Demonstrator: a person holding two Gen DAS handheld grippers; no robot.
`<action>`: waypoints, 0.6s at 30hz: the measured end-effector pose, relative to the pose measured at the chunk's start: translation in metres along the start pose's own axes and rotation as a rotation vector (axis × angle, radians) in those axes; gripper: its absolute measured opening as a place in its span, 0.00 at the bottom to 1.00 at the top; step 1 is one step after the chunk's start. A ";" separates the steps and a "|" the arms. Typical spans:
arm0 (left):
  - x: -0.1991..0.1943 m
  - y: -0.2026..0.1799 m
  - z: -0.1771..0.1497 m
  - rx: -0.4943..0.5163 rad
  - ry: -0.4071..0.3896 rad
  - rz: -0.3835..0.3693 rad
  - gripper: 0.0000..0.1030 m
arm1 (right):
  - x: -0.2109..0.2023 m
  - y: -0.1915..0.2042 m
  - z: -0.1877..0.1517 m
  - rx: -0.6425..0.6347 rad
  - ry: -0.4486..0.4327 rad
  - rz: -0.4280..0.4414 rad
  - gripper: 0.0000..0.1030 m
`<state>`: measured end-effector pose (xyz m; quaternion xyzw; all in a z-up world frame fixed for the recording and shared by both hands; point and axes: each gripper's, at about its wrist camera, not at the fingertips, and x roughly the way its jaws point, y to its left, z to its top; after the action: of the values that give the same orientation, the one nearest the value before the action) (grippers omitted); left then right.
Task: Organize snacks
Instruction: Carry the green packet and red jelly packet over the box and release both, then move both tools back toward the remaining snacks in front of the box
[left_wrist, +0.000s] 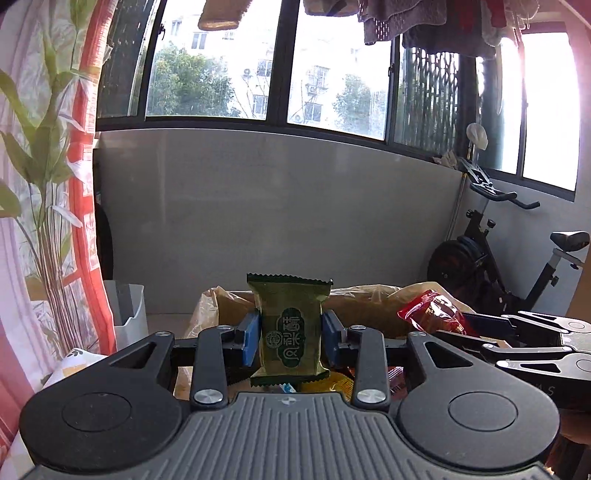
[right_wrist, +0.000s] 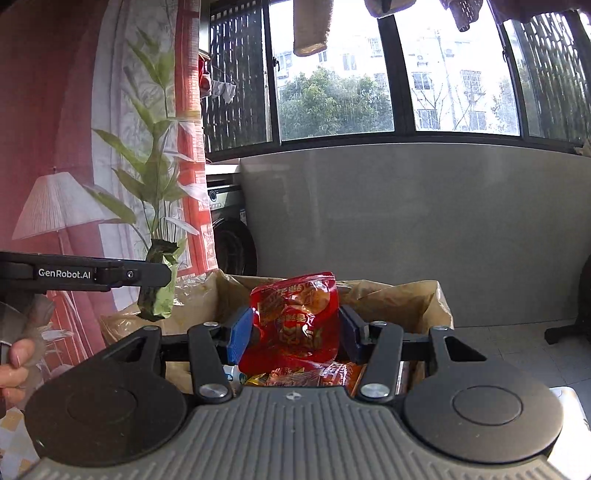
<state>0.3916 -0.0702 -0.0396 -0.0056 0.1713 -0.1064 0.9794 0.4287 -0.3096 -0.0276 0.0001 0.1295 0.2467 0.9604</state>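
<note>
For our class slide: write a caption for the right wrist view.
Right gripper clamps a red snack bag above the lined box.

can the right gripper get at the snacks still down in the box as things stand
Probably not yet. The right gripper is shut on a red snack bag, so its fingers are occupied. The lined cardboard box is open-topped just below, so the way in looks free once the bag goes.

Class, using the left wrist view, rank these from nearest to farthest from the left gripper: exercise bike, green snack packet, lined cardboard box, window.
1. Green snack packet: clamped in the left gripper.
2. Lined cardboard box: just behind and below.
3. Exercise bike: right, against the wall.
4. Window: above the wall.
</note>
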 end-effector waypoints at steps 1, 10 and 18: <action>0.003 0.002 0.000 0.000 -0.002 0.007 0.37 | 0.008 0.002 0.000 0.000 0.014 -0.001 0.55; -0.008 0.003 -0.002 0.049 -0.020 0.028 0.66 | 0.011 0.008 -0.001 0.040 0.016 0.029 0.70; -0.029 0.002 -0.021 -0.013 0.012 0.010 0.70 | -0.030 0.007 -0.009 -0.018 0.019 0.006 0.70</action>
<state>0.3585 -0.0617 -0.0496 -0.0106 0.1781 -0.1005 0.9788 0.3978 -0.3181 -0.0286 -0.0104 0.1367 0.2508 0.9583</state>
